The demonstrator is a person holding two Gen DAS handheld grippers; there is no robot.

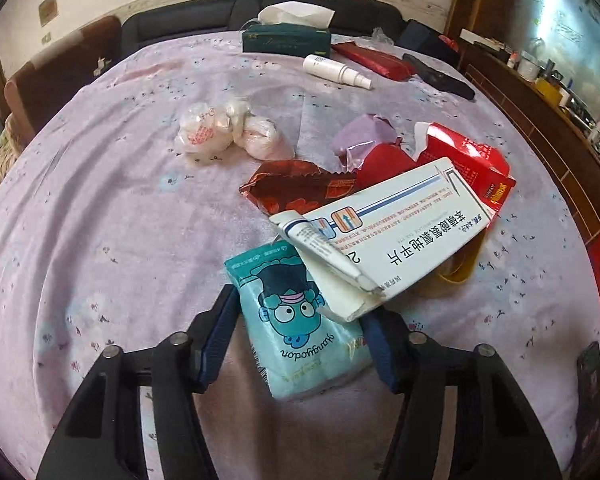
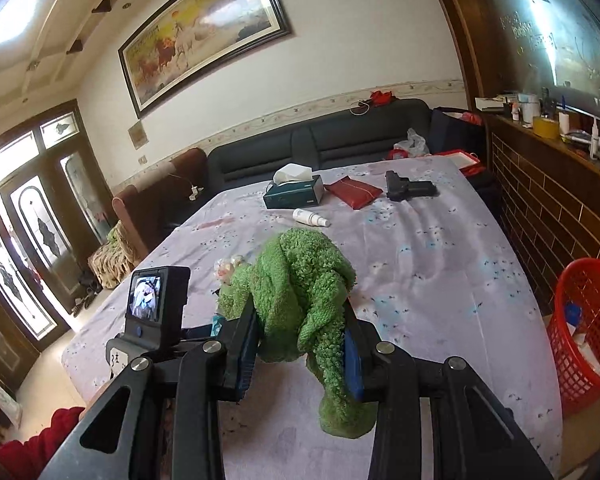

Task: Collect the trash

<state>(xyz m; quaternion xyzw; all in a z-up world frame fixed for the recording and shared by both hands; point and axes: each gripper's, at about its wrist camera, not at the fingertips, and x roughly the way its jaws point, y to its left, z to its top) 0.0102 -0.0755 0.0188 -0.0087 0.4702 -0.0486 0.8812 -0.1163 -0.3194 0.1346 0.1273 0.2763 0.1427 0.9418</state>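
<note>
My left gripper (image 1: pixel 300 304) points down at a teal tissue pack (image 1: pixel 296 320) with a cartoon face, lying on the lilac tablecloth (image 1: pixel 120 220). Its blue pads (image 1: pixel 220 332) touch the pack on both sides. A crushed white medicine box (image 1: pixel 400 232) overlaps the pack's far end. Behind it lie a red foil wrapper (image 1: pixel 300 188), a purple wrapper (image 1: pixel 360 136), a torn red carton (image 1: pixel 472 160) and knotted plastic bags (image 1: pixel 228 128). My right gripper (image 2: pixel 300 312) is shut on a green fluffy cloth (image 2: pixel 300 280), held above the table.
A red mesh basket (image 2: pixel 584 328) stands off the table's right edge. At the far end sit a dark green tissue box (image 1: pixel 286 36), a white spray bottle (image 1: pixel 336 70), a red pouch (image 2: pixel 352 192) and a black pistol-shaped object (image 2: pixel 408 190). A dark sofa (image 2: pixel 320 136) lies beyond.
</note>
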